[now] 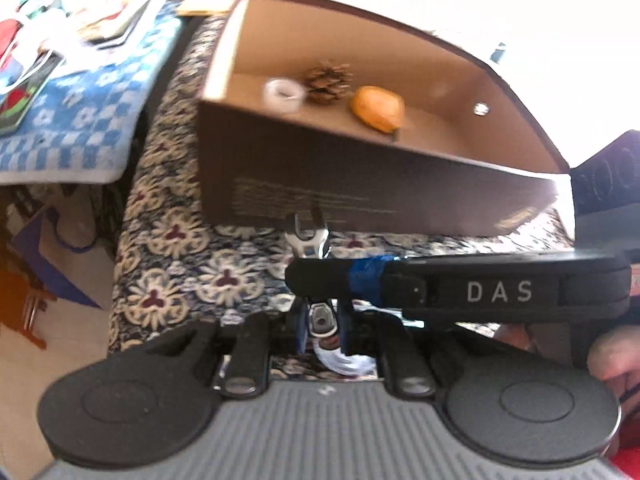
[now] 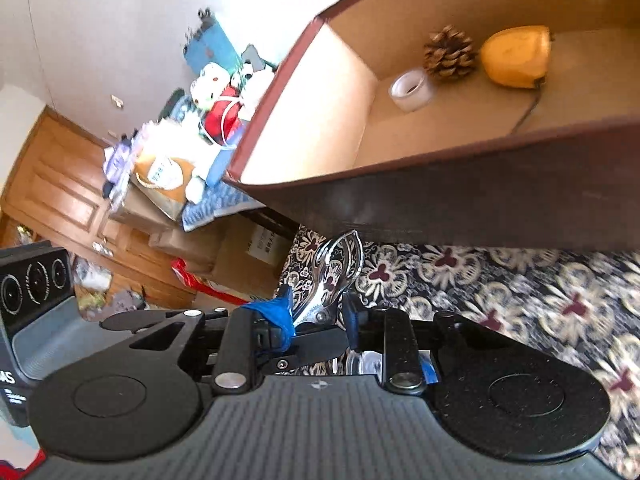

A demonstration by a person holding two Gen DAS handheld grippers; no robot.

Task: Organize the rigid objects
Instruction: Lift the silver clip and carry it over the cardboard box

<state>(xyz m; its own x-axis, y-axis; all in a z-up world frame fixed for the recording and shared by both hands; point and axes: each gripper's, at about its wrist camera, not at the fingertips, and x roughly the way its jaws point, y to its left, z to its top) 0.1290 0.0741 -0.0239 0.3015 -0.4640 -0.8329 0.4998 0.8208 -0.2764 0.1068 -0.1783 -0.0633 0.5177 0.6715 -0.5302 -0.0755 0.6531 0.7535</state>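
Cardboard box (image 1: 320, 184), open-topped with dark outer walls, stands on a floral-patterned cloth (image 1: 180, 264) in the left wrist view; inside it lie a roll of clear tape (image 1: 283, 94), a pine cone (image 1: 328, 80) and an orange fruit-shaped object (image 1: 378, 109), side by side along the far wall. The left gripper (image 1: 320, 316) has its fingers drawn close together on a shiny metal spoon (image 1: 306, 236), whose one end pokes out just before the box's near wall. The right gripper's dark body (image 1: 480, 292), marked DAS, crosses this view just above the left fingers. A blue checked towel (image 1: 80, 120) lies well to the left. In the right wrist view, the right gripper (image 2: 320, 316) is clamped narrow on the spoon's polished bowl (image 2: 340, 264), which rises tilted toward the box's near wall (image 2: 480, 200), above the cloth (image 2: 520, 292). The tape (image 2: 412, 89), cone (image 2: 450, 54) and orange object (image 2: 516, 56) sit in the box as before. The left gripper's body (image 2: 32, 304) shows at the left edge.
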